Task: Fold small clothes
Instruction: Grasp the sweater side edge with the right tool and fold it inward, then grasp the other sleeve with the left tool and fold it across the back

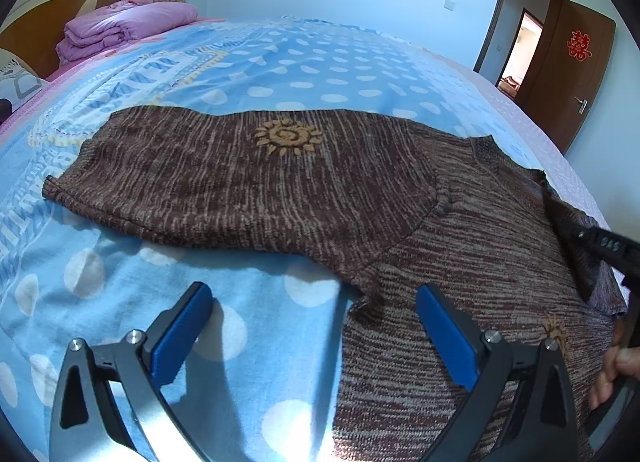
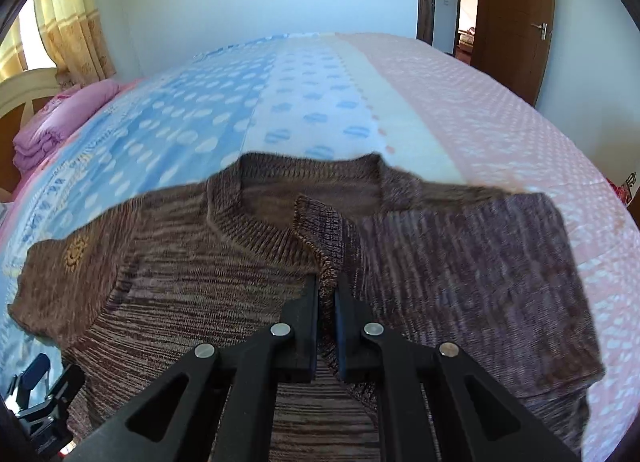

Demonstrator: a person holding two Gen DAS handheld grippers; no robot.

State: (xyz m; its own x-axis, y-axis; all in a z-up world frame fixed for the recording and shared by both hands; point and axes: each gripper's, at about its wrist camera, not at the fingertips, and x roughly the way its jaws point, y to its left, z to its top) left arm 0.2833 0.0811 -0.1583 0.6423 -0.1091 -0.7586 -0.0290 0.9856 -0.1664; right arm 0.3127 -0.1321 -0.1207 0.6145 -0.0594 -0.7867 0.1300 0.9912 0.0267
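A sleeve cuff (image 2: pixel 320 238) of the sweater (image 1: pixel 460 221) is pinched in the right gripper (image 2: pixel 327 294); it could slip free if tugged. The left gripper (image 1: pixel 316 326), fingers spread wide, is held beside the sweater's armpit.

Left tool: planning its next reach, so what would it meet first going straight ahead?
Probably the brown sweater's outstretched sleeve; the open left tool points at it across bare bedsheet, though depth is uncertain.

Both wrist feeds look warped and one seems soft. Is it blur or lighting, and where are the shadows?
Left wrist view: sharp, fisheye bends the bed; the open left tool casts hard shadows on the sheet. Right wrist view: the sweater looks motion-smeared along its edges, while the right tool, shut on the sleeve cuff, stays crisp.
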